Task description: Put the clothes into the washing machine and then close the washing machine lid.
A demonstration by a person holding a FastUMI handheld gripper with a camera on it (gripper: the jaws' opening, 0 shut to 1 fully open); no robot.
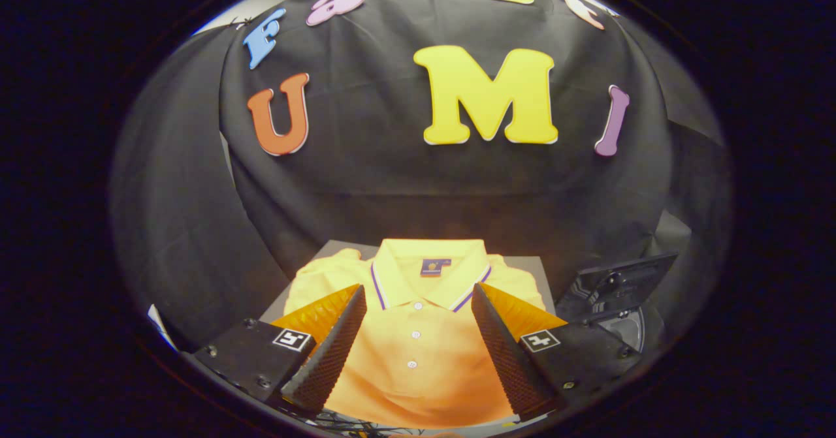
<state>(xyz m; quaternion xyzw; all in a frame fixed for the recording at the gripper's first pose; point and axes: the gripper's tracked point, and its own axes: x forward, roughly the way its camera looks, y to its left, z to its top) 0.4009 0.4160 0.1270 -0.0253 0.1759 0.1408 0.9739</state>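
Claw [417, 324] hangs released over the shirt [418, 346] on the worktop [339, 249]; best to lower onto the placket, pinch both layers, then lift towards the washer [620, 288] at the right edge.

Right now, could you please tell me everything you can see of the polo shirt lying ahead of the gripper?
The polo shirt is orange-yellow, of a knit-looking cloth, lying flat and front-up on a grey board. Its collar, folded down with a thin dark and white stripe along the edge, points toward the booth wall; a small label sits inside the neck. Three white buttons run down the placket. The gripper is open, its fingers spread over the shirt's chest to either side of the placket; whether they touch the cloth is unclear.
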